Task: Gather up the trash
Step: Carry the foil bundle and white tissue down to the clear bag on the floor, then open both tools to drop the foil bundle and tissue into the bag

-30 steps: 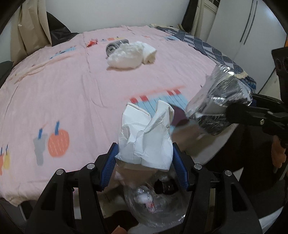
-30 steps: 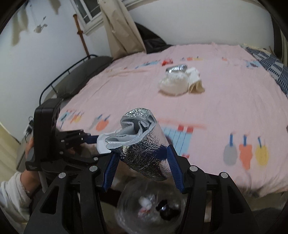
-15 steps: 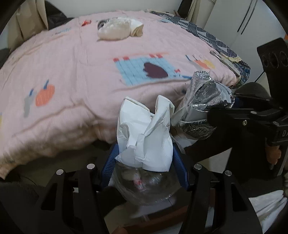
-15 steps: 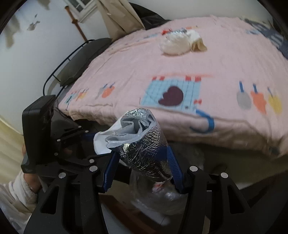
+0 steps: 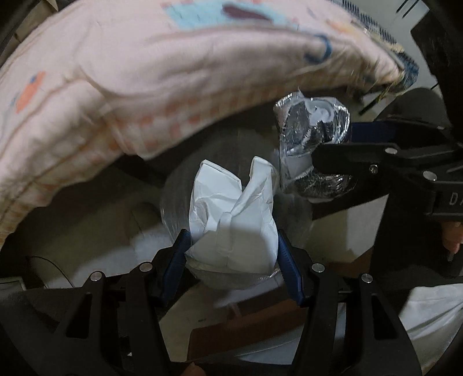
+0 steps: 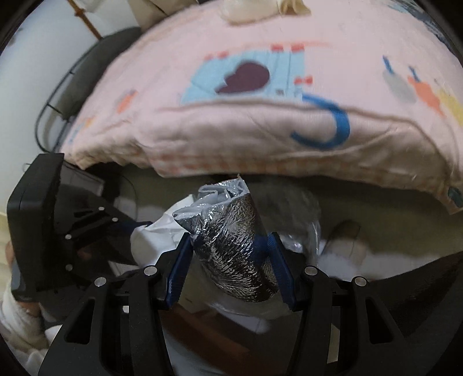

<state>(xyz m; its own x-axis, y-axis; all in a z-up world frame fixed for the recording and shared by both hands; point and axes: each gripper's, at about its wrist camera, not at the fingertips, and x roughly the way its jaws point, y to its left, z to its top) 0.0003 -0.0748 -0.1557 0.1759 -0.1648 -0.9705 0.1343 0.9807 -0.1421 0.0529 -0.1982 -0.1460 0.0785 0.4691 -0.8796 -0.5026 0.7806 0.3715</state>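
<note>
Left gripper (image 5: 231,245): its blue fingers (image 5: 176,260) pinch a crumpled white paper bag (image 5: 231,214) from both sides; the bag stands up out of the grip, its long axis running along the fingers.
Right gripper (image 6: 230,266): its fingers (image 6: 279,269) are clamped on a crushed silver foil pouch (image 6: 231,240), which pokes out ahead of them with its torn mouth at the far end.
Where the trash sits: both pieces are held in the air beside the bed (image 5: 144,86), below the edge of the pink quilt (image 6: 246,130), with the two grippers close together and the pouch just beside the paper bag.
Key relation: a clear plastic bag (image 5: 298,219) lies directly under and beyond both sets of fingers, so each piece points down towards it.
Doubt: blur hides the bag's mouth, so I cannot tell if either piece is over the opening.
Nearer hand: neither clearly; both look about equally close.
More trash: a pale bundle (image 6: 254,8) remains far up the bed.
</note>
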